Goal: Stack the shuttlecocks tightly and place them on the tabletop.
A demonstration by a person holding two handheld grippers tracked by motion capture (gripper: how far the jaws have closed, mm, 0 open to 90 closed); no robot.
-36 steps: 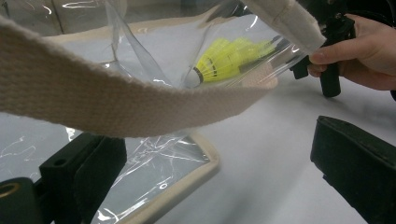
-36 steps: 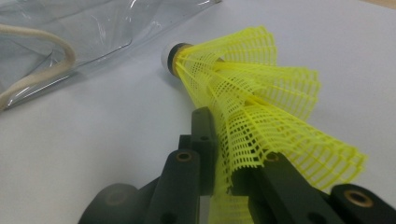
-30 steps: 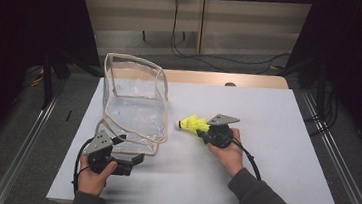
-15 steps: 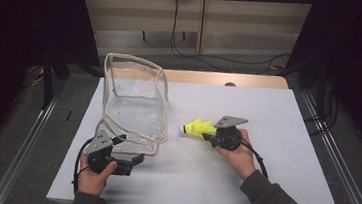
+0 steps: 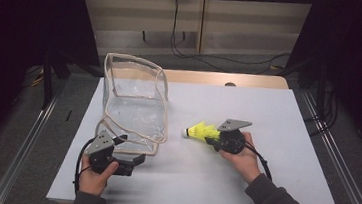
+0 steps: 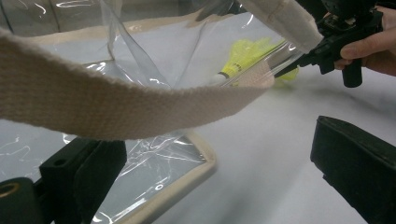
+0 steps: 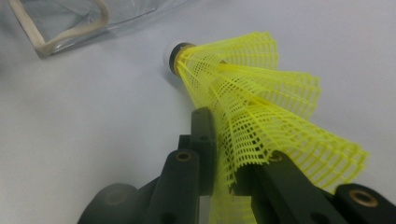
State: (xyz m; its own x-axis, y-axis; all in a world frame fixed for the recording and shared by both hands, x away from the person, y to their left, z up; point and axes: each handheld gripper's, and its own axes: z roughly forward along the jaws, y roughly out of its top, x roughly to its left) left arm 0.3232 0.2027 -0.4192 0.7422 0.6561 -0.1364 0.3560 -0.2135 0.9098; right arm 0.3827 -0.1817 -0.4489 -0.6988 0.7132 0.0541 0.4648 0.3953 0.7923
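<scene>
One yellow shuttlecock [image 5: 201, 131] sits in the right tongs [image 5: 212, 137], just above the white table [image 5: 278, 116]. It is at about 3 o'clock from the clear bag [image 5: 135, 107], and its round tip [image 7: 170, 56] points to 9 o'clock, at the bag. The right tongs are clenched on the net skirt, close to its wide end.

I think the shuttlecock is very light. The skirt is thin plastic net, so it is soft and bends if you squeeze hard. In the right gripper view the net already looks a bit squashed between the jaws. The tip is the hard part, but it is small and round and may slip. Holding the skirt gently looks like the best way.

The bag is floppy and shiny, so it may be slippery. Its cloth edge and strap [image 6: 116, 107] look easier to grab than the smooth plastic.

The left tongs [image 5: 128, 159] are at 6 o'clock from the bag, by its near edge. Their jaws stand wide apart, released, and a corner of the bag lies over one jaw.

Some things are hard to see. The strap crosses the left gripper view and covers part of the shuttlecock. The clear walls make it hard to tell where the bag's mouth is. The room around the table is too dark to make out
</scene>
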